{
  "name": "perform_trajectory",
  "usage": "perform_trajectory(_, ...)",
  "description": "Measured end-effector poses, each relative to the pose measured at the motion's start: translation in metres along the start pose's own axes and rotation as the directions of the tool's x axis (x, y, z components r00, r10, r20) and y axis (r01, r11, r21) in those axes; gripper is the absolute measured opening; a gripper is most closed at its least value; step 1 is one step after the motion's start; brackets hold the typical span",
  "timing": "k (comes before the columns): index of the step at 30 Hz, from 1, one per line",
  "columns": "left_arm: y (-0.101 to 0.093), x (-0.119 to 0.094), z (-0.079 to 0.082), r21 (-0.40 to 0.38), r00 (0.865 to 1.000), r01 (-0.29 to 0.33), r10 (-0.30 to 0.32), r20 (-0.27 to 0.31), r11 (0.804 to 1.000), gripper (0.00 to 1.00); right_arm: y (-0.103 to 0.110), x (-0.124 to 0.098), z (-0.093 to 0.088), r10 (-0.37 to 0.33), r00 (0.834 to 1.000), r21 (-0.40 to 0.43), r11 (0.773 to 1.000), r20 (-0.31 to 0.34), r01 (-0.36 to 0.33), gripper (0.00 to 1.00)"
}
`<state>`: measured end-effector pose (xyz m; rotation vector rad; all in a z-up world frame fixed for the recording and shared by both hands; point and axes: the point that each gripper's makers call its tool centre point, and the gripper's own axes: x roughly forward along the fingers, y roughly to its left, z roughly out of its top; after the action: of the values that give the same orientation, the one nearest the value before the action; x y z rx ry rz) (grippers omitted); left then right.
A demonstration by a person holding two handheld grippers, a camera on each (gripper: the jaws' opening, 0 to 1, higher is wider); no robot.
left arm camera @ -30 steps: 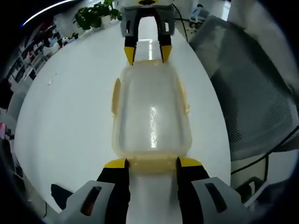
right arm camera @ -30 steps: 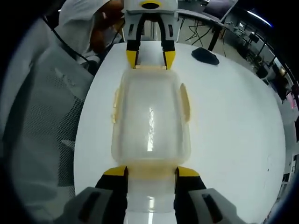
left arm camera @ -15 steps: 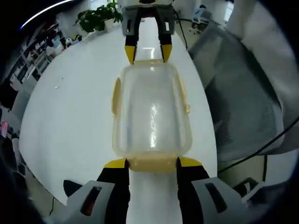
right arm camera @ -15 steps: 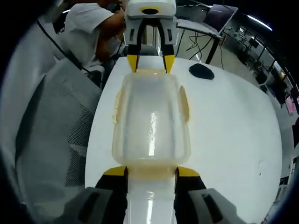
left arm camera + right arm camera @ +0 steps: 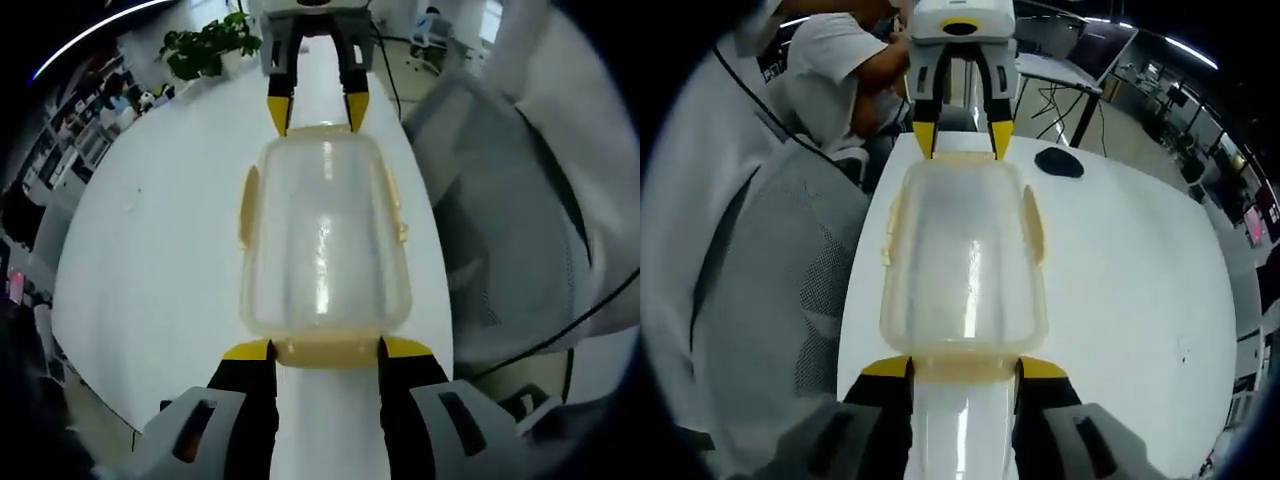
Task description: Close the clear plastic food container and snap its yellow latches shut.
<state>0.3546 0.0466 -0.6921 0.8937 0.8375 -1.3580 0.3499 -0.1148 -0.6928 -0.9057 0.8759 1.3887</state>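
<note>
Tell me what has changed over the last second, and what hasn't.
The table shrinks around the container in both views, so the container and both grippers seem to have risen together, or the cameras have. Nothing was gripped or released. Unchanged: the left gripper and right gripper each sit at one end of the container, facing each other, the end latch between the jaws. The lid is on.

White table (image 5: 160, 250), potted plant (image 5: 205, 45), mesh chair (image 5: 790, 300), desks behind
</note>
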Motion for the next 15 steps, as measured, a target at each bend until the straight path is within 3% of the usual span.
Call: perform_trajectory(15, 0.002, 0.012, 0.044, 0.02, 1.0, -0.011, 0.011, -0.018, 1.0, 0.36, 0.001, -0.031, -0.035, -0.032, 0.999, -0.007, 0.999, 0.0, 0.032, 0.36)
